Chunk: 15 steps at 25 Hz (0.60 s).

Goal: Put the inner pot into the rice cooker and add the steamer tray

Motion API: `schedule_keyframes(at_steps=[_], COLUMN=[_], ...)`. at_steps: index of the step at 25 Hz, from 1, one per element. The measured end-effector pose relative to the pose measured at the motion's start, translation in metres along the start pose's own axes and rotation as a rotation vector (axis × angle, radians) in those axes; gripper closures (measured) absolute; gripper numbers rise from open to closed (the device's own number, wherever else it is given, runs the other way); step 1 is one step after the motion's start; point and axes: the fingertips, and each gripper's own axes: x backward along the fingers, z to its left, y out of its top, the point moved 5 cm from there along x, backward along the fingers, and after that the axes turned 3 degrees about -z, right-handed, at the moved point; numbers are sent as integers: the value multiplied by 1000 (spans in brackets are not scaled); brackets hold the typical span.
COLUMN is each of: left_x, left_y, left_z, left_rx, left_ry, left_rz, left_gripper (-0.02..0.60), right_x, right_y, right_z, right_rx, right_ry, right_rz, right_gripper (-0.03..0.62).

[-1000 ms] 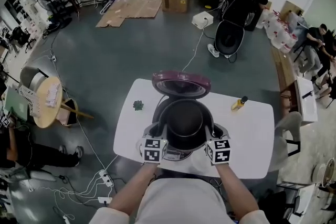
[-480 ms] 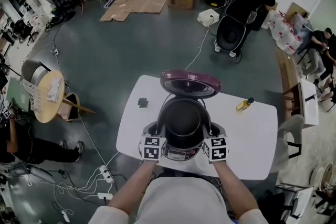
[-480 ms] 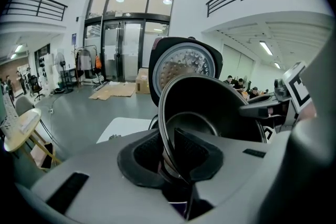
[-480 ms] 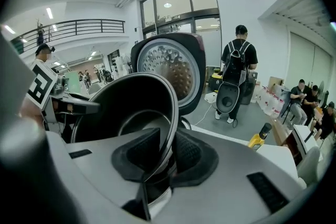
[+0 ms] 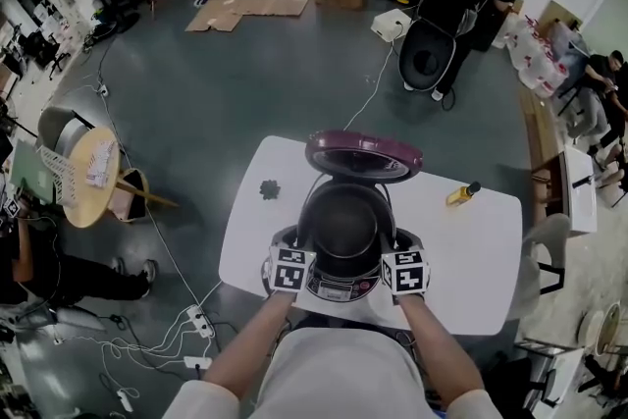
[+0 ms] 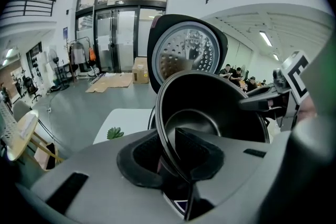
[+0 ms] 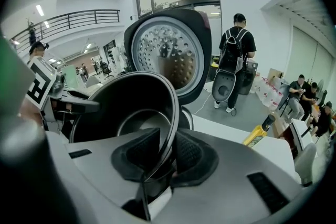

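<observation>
**Head view.** The inner pot [image 5: 343, 223] hung over the open rice cooker [image 5: 339, 288], which stood on the white table [image 5: 471, 255] with its lid [image 5: 363, 155] raised at the far side. The left gripper [image 5: 296, 253] and right gripper [image 5: 394, 253] held the pot by opposite sides of its rim. Compared with a second earlier, both grippers and the pot had come down, and the pot sat deeper in the cooker's opening. Whether it was fully seated could not be confirmed.

**Left gripper view.** The jaws were pinched on the pot's rim, one pad inside the wall and one outside. The pot tilted slightly across the frame. A small green item [image 6: 115, 134] lay on the table beyond.

**Right gripper view.** The jaws were likewise clamped across the rim on the other side. A yellow bottle [image 7: 259, 134] stood well apart on the table.

**Assessment.** The lowering stage appeared nearly complete. Release should wait until the pot rests level in the cooker. No steamer tray was visible in any view, so that step remained outstanding.
</observation>
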Motion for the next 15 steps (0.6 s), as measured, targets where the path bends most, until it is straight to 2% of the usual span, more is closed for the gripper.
schedule_keyframes(at_steps=[7,15], left_x=[-22,-40], left_y=[-9,-18], left_z=[3,2], left_rx=[-66,-89], left_ry=[-22,-34], left_rz=[80,191], left_gripper=[479,467], right_x=[-18,-39], right_y=[-13,-24], right_z=[-4,-12], right_rx=[-10,0], right_ry=[-9,-17], right_rz=[81,153], right_gripper=[507,500])
